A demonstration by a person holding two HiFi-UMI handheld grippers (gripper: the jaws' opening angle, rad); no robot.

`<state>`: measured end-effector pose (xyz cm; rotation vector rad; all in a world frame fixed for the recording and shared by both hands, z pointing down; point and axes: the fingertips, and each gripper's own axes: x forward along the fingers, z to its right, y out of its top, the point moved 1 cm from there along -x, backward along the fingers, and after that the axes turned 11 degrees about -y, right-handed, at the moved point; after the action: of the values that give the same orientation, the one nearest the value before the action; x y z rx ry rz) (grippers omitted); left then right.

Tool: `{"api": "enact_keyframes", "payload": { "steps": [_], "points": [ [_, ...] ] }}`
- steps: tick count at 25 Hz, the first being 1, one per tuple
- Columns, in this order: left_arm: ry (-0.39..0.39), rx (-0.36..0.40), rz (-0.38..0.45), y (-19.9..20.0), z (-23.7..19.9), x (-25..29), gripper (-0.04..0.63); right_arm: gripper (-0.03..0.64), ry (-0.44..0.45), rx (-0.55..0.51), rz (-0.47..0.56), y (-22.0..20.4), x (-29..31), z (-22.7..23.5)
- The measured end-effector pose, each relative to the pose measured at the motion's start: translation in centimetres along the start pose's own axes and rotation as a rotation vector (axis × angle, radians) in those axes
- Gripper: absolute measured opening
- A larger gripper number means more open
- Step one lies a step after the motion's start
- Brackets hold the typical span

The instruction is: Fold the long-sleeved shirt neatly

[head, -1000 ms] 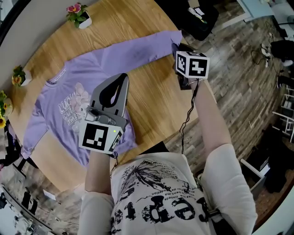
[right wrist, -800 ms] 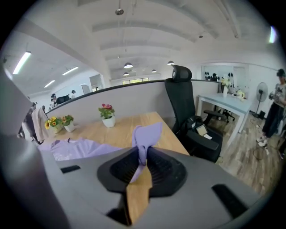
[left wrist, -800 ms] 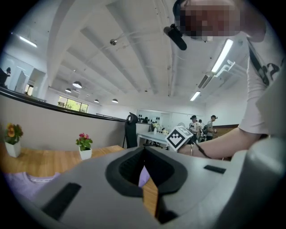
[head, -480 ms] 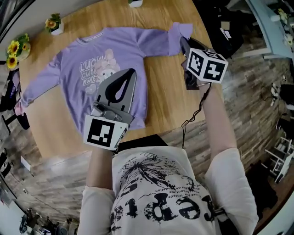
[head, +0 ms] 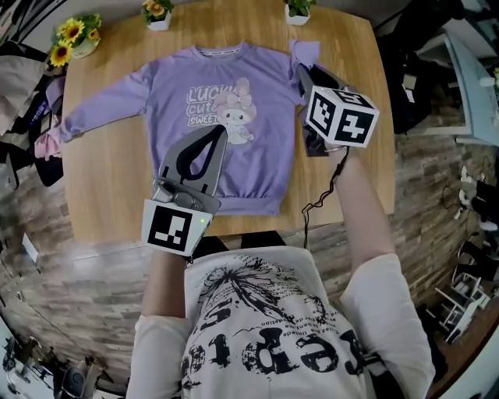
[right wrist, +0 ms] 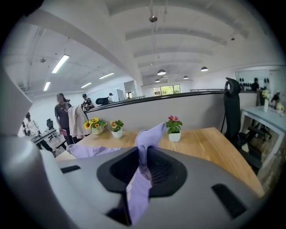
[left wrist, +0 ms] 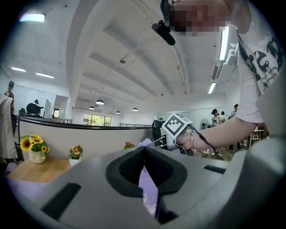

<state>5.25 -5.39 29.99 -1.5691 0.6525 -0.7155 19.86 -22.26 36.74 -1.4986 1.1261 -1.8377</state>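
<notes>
Since the earlier frame, both grippers have travelled across the table (head: 109, 203), and the raised sleeve (head: 306, 53) has come in from full stretch to the shirt's 1 o'clock shoulder.

The purple shirt (head: 261, 167) lies face up at table centre, with the collar at 12 o'clock and the hem at 6 o'clock. The flat sleeve (head: 101, 101) runs out to 9 o'clock. The right gripper (head: 299, 72) is clamped on the raised sleeve's cuff, which stands up above the jaws in the right gripper view. The left gripper (head: 211, 132) is clenched above the shirt body, with no fabric visibly pinched.

Risks:
- Nothing pins the body, so a pull beyond the sleeve's slack is likely to drag the shoulder and wrinkle it.
- A shallow bite on the cuff may slip.

Three flower pots (head: 157, 12) line the 12 o'clock edge. The pot (head: 299, 9) nearest the cuff could be knocked. The right gripper's cable (head: 320, 206) trails over the 5 o'clock edge, near the hem.
</notes>
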Motion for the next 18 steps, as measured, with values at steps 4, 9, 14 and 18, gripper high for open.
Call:
{"api": "enact_keyframes", "payload": {
  "steps": [4, 9, 14, 18],
  "points": [
    [-0.018, -0.003, 0.008, 0.5, -3.2, -3.6, 0.003, 0.058, 0.016, -0.013, -0.008, -0.1, 0.8, -5.7],
    [0.025, -0.027, 0.01, 0.0, -7.8, -9.0, 0.003, 0.06, 0.032, -0.051, -0.042, -2.1, 2.9, -12.9],
    [0.079, -0.024, -0.037, -1.6, -11.6, -13.3, 0.005, 0.06, 0.015, -0.146, -0.096, -5.1, 5.5, -17.5],
    [0.118, -0.06, -0.032, -2.2, -13.9, -15.1, 0.005, 0.063, 0.009, -0.191, -0.139, -6.7, 7.1, -19.6]
  ]
}}
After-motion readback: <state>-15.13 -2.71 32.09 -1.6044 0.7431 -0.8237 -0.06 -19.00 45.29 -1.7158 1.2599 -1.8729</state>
